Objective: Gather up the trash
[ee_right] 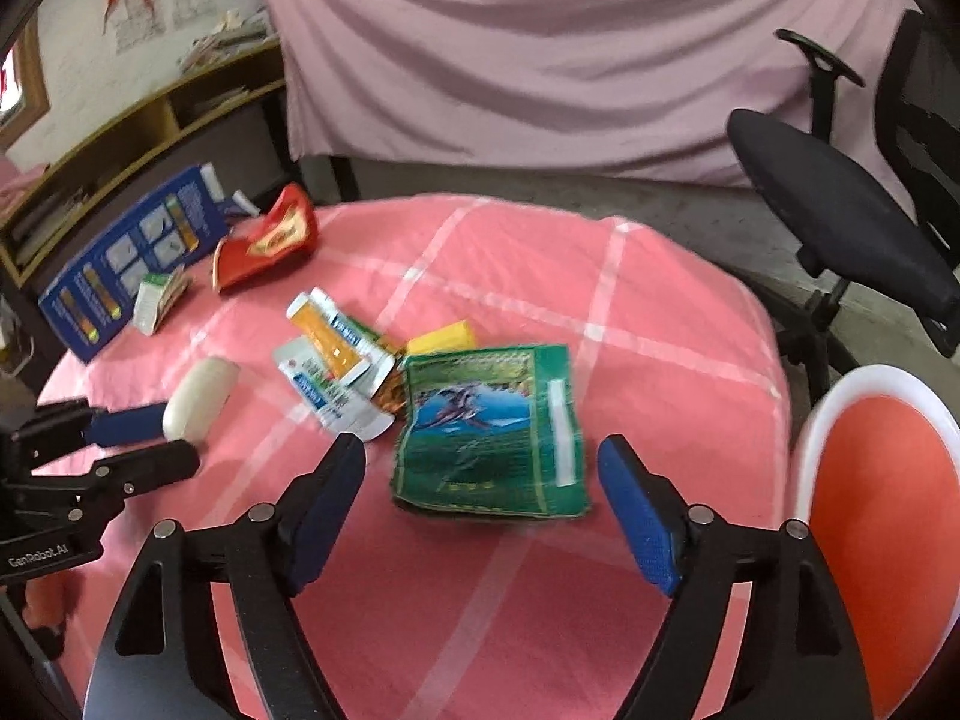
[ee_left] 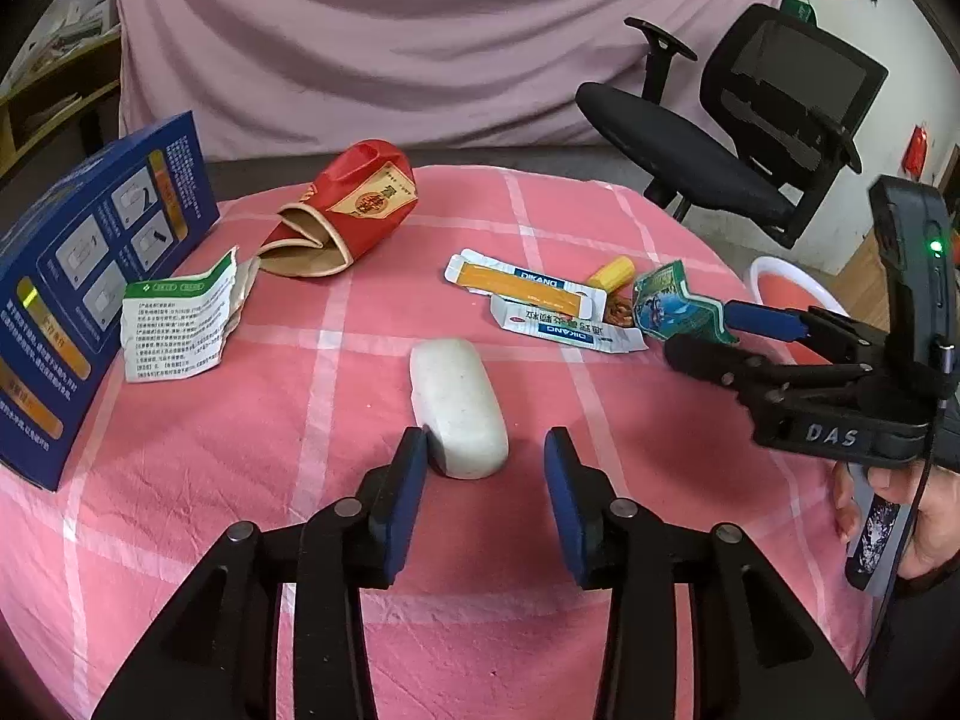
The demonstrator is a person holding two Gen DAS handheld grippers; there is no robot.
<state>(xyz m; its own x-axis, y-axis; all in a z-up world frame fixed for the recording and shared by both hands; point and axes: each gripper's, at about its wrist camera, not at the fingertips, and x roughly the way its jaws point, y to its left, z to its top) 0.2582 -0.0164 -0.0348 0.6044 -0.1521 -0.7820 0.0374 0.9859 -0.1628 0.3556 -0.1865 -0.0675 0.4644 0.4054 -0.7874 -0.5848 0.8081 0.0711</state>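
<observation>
A green printed packet [ee_right: 492, 432] lies on the pink checked tablecloth [ee_right: 540, 276] between the fingers of my right gripper [ee_right: 480, 450], with a gap on each side; the jaws stand open. The left wrist view shows the same packet [ee_left: 666, 300] at the tips of the right gripper [ee_left: 701, 331]. A white oblong case [ee_left: 459, 408] lies just ahead of my left gripper [ee_left: 486, 450], against the left finger and apart from the right one; this gripper is open too. Flattened medicine boxes [ee_left: 528, 294] and a small yellow piece [ee_left: 612, 273] lie beside the packet.
A red crumpled packet [ee_left: 354, 204], a torn white-and-green carton [ee_left: 174, 324] and a tall blue box [ee_left: 90, 276] stand at the table's left. A white-rimmed bin [ee_right: 840, 396] with a red liner sits off the right edge. A black office chair [ee_left: 720, 138] stands behind.
</observation>
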